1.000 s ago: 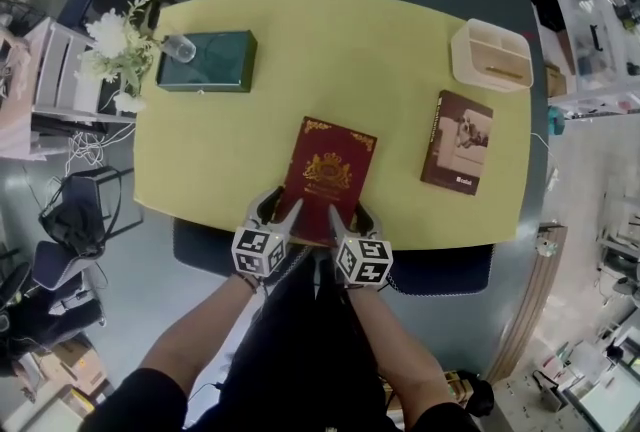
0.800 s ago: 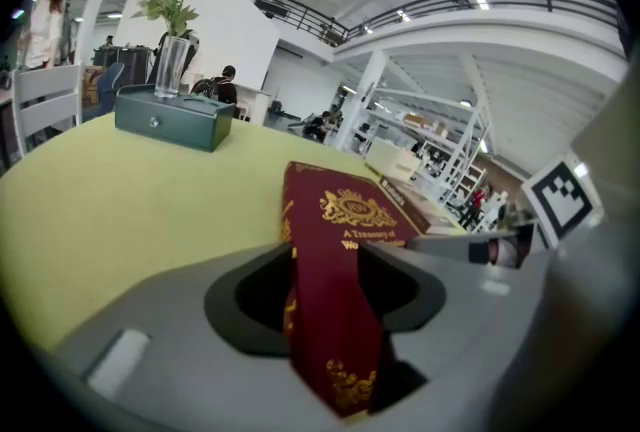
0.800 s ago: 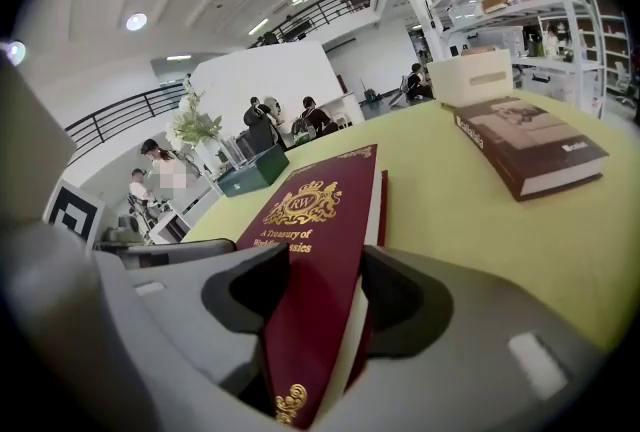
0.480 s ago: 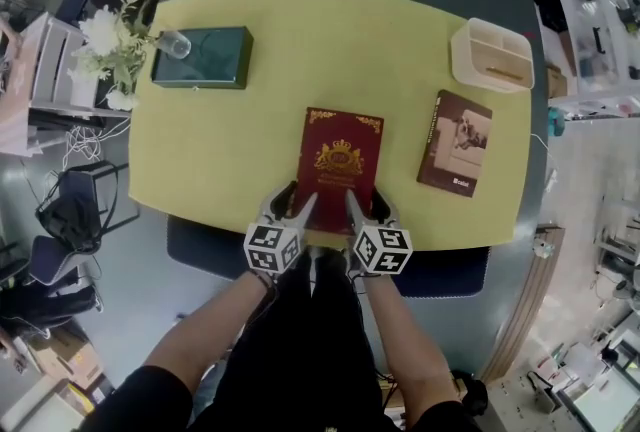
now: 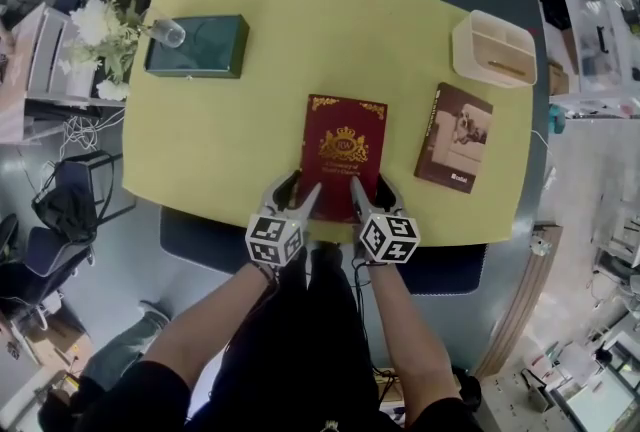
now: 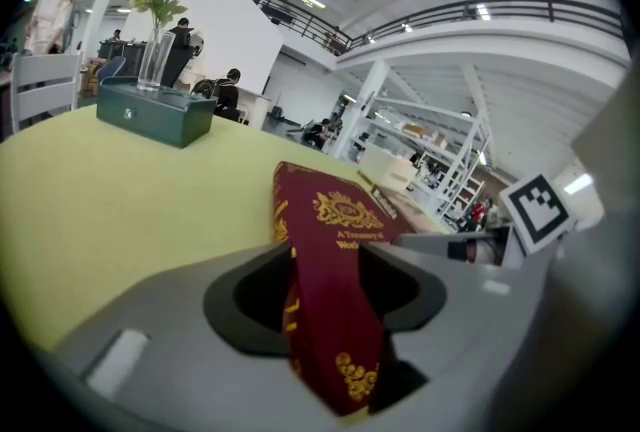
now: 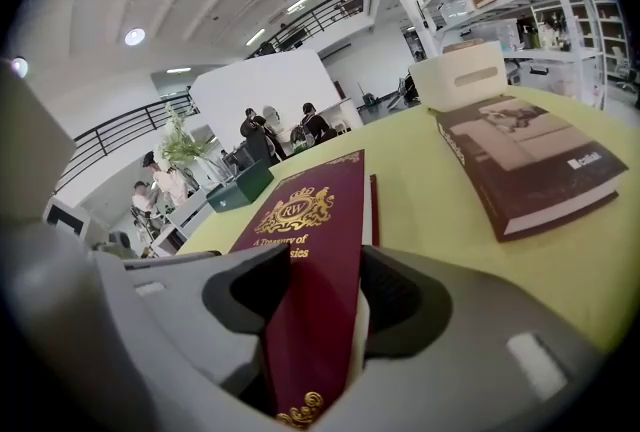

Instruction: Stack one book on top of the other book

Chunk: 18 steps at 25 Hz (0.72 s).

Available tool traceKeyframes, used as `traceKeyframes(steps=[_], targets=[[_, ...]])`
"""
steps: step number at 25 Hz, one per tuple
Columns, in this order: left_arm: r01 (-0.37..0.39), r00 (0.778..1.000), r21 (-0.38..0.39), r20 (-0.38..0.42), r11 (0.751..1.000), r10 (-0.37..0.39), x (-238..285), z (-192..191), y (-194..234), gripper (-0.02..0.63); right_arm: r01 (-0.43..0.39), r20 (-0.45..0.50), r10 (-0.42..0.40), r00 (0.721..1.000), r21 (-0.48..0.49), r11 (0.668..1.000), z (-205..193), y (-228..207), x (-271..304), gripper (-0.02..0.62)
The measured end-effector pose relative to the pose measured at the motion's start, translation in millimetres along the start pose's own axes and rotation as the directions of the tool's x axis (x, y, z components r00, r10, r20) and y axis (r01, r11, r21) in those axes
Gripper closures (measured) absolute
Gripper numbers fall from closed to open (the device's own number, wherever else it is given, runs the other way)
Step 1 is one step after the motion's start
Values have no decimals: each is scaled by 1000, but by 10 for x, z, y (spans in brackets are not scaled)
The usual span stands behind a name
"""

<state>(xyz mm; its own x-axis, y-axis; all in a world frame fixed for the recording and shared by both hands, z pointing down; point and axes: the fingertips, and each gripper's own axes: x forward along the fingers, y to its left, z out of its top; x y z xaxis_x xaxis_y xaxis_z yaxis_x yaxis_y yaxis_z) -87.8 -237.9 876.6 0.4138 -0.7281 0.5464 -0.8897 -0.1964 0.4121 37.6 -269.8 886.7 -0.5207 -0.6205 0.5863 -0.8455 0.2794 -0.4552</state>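
Yellow table in an open hall carries both books: the red book lies at its near edge, with the brown book apart on its right. The left gripper and right gripper each clamp the red book's near edge, the right one's jaws having just been closing on it. To do this well, lift both sides evenly, keep the book level, carry it right, and lower it squarely onto the brown book.

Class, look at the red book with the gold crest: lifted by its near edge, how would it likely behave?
The red book probably stays stiff: its hard cover lies flat. Its page block looks thick, so it is likely heavy for its size, and its far end may dip. The smooth cover might slip.
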Motion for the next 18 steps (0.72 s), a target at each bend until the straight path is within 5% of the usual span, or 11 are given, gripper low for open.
traceKeyframes(steps=[18], targets=[[-15, 1000, 13, 20, 1000, 14, -130, 191, 97, 382, 53, 35, -53, 998, -11, 999, 173, -137, -148, 370]])
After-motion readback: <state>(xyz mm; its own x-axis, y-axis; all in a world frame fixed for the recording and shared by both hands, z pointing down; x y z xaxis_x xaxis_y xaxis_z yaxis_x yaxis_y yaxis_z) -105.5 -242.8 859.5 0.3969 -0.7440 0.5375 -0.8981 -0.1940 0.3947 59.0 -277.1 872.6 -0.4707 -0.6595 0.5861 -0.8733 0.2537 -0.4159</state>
